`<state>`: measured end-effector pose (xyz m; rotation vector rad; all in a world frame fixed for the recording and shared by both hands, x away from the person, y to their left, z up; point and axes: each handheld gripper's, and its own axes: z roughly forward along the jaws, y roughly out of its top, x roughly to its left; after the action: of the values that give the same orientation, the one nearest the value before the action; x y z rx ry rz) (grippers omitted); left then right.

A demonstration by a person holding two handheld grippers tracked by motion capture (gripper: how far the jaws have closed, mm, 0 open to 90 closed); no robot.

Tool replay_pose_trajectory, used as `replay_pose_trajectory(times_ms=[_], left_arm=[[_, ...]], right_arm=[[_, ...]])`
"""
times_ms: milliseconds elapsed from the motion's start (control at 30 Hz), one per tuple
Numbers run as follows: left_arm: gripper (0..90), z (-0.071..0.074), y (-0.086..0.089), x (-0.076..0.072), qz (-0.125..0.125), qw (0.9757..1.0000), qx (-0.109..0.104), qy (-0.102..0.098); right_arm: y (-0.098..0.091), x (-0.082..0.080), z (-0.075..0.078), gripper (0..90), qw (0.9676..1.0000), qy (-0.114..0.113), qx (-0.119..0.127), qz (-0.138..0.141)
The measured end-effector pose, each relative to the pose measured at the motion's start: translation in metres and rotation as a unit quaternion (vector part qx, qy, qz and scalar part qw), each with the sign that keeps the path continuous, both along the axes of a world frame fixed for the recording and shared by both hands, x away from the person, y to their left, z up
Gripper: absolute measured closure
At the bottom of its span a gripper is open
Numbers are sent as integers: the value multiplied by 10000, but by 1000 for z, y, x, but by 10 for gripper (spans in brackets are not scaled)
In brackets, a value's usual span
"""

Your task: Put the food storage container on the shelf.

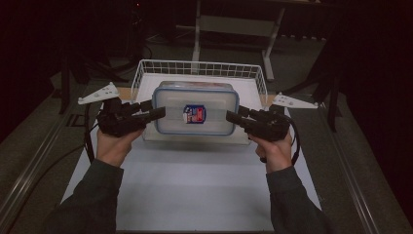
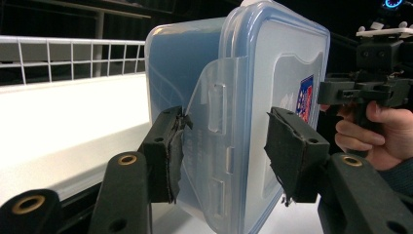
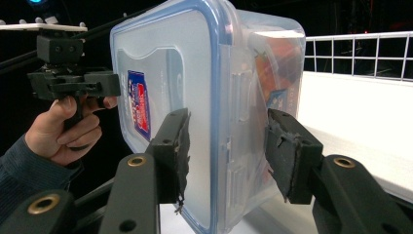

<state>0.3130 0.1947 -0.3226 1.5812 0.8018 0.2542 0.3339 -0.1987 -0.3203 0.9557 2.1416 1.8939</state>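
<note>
A clear plastic food container [image 1: 195, 109] with a blue-rimmed lid and a red and blue label hangs level over the front part of a white wire basket [image 1: 199, 63]. My left gripper [image 1: 156, 109] clamps its left end. In the left gripper view the pads [image 2: 168, 156] press lid and base beside a latch flap of the container [image 2: 253, 97]. My right gripper [image 1: 233, 117] clamps the right end, and in the right gripper view its pads [image 3: 287, 156] press the container [image 3: 195, 97]. Something orange shows inside.
The basket's wire wall [image 2: 73, 53] rises behind the container, with its white floor below. A white sheet [image 1: 195, 190] covers the table in front of the basket. Dark table legs and a frame stand at the back. Each gripper view shows the other hand's gripper beyond the container.
</note>
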Motion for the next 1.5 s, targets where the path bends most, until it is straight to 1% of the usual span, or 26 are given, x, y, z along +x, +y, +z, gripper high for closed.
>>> replay_pose_trajectory(times_ms=[100, 167, 200, 367, 567, 700, 833, 933, 967, 1000, 1033, 1167, 1300, 1367, 1400, 1433, 1500], left_arm=[[489, 2, 0, 6, 18, 10000, 9, -25], [490, 2, 0, 7, 22, 10000, 17, -24], [490, 2, -1, 11, 26, 10000, 20, 9], [489, 1, -2, 16, 48, 10000, -3, 25], [489, 4, -3, 26, 80, 9999, -57, 20], [488, 6, -2, 34, 76, 9999, -123, 12], [488, 5, -2, 45, 55, 9997, -225, 101], [488, 4, -2, 53, 83, 9993, -313, 167], [488, 4, -2, 53, 83, 9993, -313, 167], [488, 2, -1, 59, 119, 9988, -411, 219], [488, 1, -1, 62, 135, 9986, -443, 242], [488, -3, -2, 71, 215, 9979, -497, 357], [486, -9, -2, 79, 297, 9974, -456, 476], [485, -11, -3, 82, 345, 9973, -381, 518], [484, -12, -4, 83, 389, 9973, -306, 549], [483, -12, -4, 84, 418, 9972, -304, 533], [482, -10, -5, 84, 483, 9973, -229, 512]], right_arm=[[0, 6, 1, 527, 10000, -13, 25, 3], [0, 9, 1, 527, 10000, 8, 33, 11], [0, 10, 1, 526, 10000, 21, 45, 11], [-1, 18, 2, 525, 10000, 9, 3, -13], [-1, 27, 3, 524, 9999, 24, 110, -69], [-1, 32, 6, 524, 9999, -1, 128, -113], [0, 38, 9, 524, 9997, -5, 114, -195], [1, 45, 9, 524, 9995, 35, 161, -256], [1, 45, 9, 524, 9995, 35, 161, -256], [1, 47, 8, 524, 9995, 55, 170, -262], [2, 53, 7, 524, 9993, 123, 181, -289], [3, 63, 2, 522, 9989, 278, 191, -332], [4, 70, -1, 520, 9983, 391, 142, -409], [5, 73, -3, 520, 9981, 427, 94, -425], [5, 74, -4, 519, 9980, 453, 71, -433], [6, 76, -5, 519, 9979, 467, 27, -447], [6, 78, -6, 520, 9978, 480, 53, -444]])
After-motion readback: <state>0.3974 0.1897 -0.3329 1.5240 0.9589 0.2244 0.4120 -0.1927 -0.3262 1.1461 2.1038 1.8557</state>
